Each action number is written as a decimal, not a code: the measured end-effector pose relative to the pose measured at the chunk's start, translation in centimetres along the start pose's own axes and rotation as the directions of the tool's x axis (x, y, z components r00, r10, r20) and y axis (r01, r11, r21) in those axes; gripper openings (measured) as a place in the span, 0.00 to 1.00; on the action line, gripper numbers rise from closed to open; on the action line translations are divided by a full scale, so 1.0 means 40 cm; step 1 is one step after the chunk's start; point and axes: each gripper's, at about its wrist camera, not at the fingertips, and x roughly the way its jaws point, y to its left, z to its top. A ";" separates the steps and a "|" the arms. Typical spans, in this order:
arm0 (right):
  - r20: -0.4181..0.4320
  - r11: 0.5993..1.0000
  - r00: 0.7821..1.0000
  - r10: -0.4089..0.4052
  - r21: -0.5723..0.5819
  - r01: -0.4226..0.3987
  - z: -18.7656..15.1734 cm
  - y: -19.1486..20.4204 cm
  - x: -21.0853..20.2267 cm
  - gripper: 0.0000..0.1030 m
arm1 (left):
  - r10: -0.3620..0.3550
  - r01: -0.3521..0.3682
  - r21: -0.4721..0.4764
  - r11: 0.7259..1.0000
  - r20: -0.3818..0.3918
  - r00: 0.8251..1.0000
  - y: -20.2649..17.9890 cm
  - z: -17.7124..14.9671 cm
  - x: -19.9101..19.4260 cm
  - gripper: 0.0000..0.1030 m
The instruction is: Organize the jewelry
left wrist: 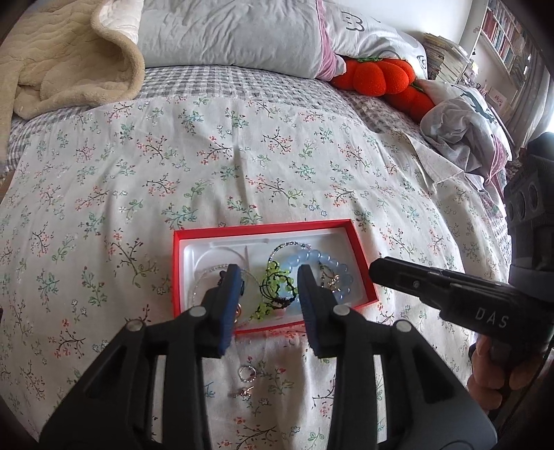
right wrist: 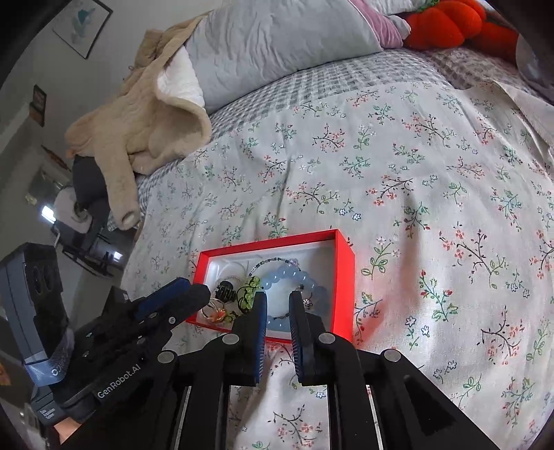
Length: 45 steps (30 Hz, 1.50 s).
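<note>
The red box (left wrist: 360, 263) sits on the bed to keep the bracelets (left wrist: 322, 266) together, both hand-held grippers, left (left wrist: 266, 277) and right (right wrist: 278, 308), hang over it with fingers apart, holding nothing, and small rings (left wrist: 246, 373) wait outside.

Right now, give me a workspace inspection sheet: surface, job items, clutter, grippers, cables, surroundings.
Surface: floral bedsheet over a grey checked cover.
Job's things: open red cardboard box with white insert holding a pale blue bead bracelet, a green bead bracelet and thin bead strands; small silver ring and another small piece lie on the sheet outside the box.
Clutter: beige fleece blanket, grey pillow, orange plush.
Grippers: left gripper open over the box; right gripper slightly open, nothing between pads.
Cables: nothing seen.
Surroundings: bookshelf, framed picture.
</note>
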 end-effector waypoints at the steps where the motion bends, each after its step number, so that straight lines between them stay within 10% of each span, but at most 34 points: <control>1: -0.002 1.000 1.000 -0.001 0.000 0.001 -0.003 0.000 -0.002 0.14 | 0.000 0.000 0.001 1.000 0.003 1.000 0.002 -0.003 -0.008 0.38; 8: -0.017 1.000 1.000 -0.019 -0.010 0.019 -0.038 0.003 -0.031 0.23 | 0.045 -0.044 0.040 0.998 -0.002 0.999 0.009 -0.046 -0.051 0.56; 12: -0.010 0.999 0.999 -0.040 -0.025 0.040 -0.068 0.007 -0.056 0.54 | 0.076 -0.075 0.049 0.996 -0.019 0.997 0.014 -0.077 -0.065 0.62; 23: -0.026 0.981 0.983 -0.179 -0.081 0.177 -0.172 -0.024 -0.102 0.70 | 0.142 -0.136 0.086 0.987 -0.076 0.987 0.019 -0.196 -0.075 0.78; 41: -0.017 0.941 0.948 -0.318 -0.130 0.314 -0.268 -0.050 -0.109 0.74 | 0.141 -0.135 0.089 0.987 -0.065 0.988 0.064 -0.353 -0.008 0.79; 45: -0.024 0.941 0.947 -0.321 -0.124 0.316 -0.266 -0.054 -0.106 0.74 | 0.081 -0.076 0.092 0.993 -0.046 0.996 0.069 -0.359 0.013 0.55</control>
